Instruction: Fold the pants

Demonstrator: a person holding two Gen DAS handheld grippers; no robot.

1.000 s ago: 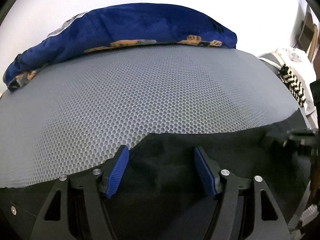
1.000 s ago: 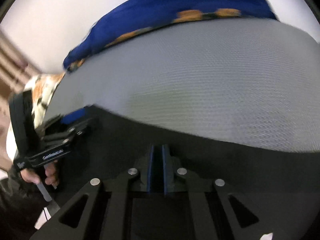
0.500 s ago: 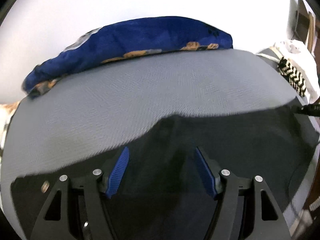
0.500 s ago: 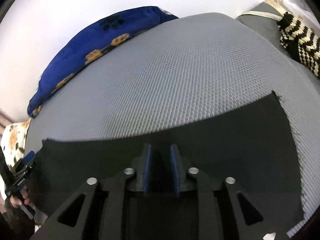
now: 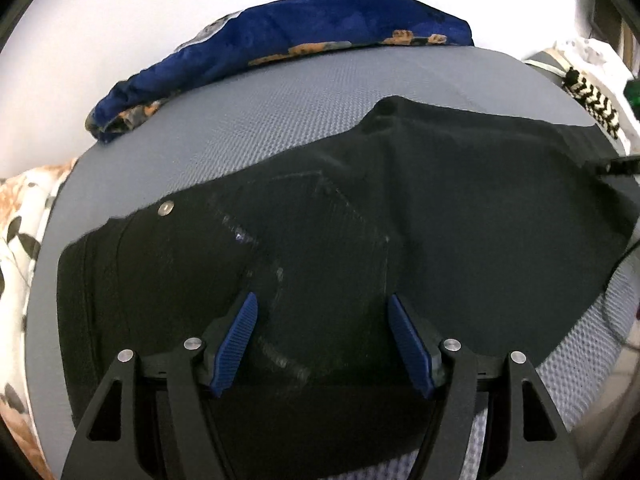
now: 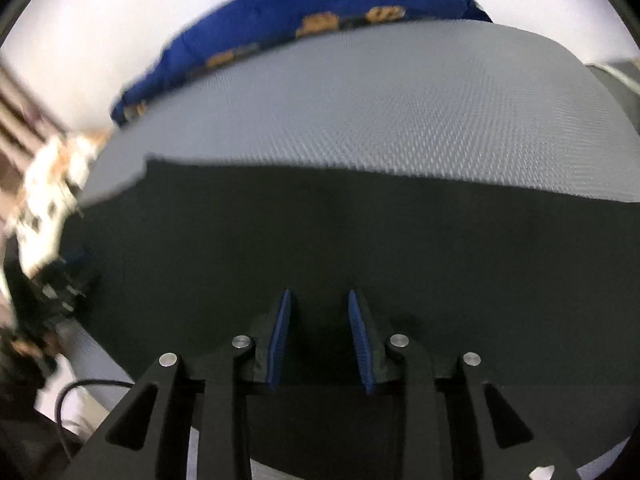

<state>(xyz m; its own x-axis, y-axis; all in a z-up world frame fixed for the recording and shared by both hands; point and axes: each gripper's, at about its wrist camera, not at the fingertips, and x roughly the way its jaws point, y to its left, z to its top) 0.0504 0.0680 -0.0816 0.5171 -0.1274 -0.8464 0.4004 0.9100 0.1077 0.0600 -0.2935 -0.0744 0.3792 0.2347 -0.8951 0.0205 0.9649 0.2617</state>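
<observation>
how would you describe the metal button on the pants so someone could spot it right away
Start at the grey mesh mat with the black pants spread on it. Follow the pants to their left end: the metal button sits near the upper edge, the only shiny silver dot on the dark cloth.

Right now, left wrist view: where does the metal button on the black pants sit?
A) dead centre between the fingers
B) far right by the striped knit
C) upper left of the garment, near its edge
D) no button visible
C: the metal button shines at the upper-left edge of the black pants, beside bare grey mesh surface.
</observation>
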